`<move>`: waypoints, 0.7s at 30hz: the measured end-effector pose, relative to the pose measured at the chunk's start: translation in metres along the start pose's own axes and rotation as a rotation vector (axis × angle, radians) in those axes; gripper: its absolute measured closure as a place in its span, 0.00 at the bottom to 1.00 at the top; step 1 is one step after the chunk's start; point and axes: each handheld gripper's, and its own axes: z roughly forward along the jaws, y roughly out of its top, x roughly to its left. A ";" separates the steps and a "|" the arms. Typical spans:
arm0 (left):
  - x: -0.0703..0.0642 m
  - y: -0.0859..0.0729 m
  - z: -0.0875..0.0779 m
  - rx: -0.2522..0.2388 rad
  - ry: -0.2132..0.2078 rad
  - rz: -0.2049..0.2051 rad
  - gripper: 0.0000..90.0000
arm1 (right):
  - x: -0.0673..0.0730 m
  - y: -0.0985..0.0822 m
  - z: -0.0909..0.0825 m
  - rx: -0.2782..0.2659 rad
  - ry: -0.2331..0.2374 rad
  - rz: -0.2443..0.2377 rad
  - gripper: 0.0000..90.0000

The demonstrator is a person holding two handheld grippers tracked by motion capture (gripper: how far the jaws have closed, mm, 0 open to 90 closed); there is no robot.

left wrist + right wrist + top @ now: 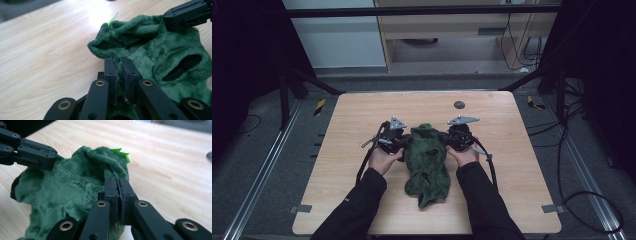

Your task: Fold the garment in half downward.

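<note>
The left gripper has its jaws pinched nearly together on an edge of the green fleece, a fold of pile showing between the pads. The right gripper clamps the opposite edge the same way. The fleece hangs between them at the middle of the table, its lower end lying toward the near edge. Bare wood lies open on both sides and beyond, apart from a small dark disc near the far edge.
</note>
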 end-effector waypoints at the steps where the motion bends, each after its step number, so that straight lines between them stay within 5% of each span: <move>1: 0.000 0.002 -0.002 -0.009 0.002 -0.001 0.93 | 0.000 0.002 -0.001 -0.020 -0.003 -0.003 0.97; 10: -0.002 0.006 -0.014 -0.046 -0.005 0.004 0.93 | 0.003 0.008 -0.011 -0.061 -0.005 -0.034 0.97; 21: -0.017 -0.008 -0.031 -0.056 -0.039 0.026 0.93 | 0.015 0.001 -0.028 -0.067 0.042 -0.090 0.96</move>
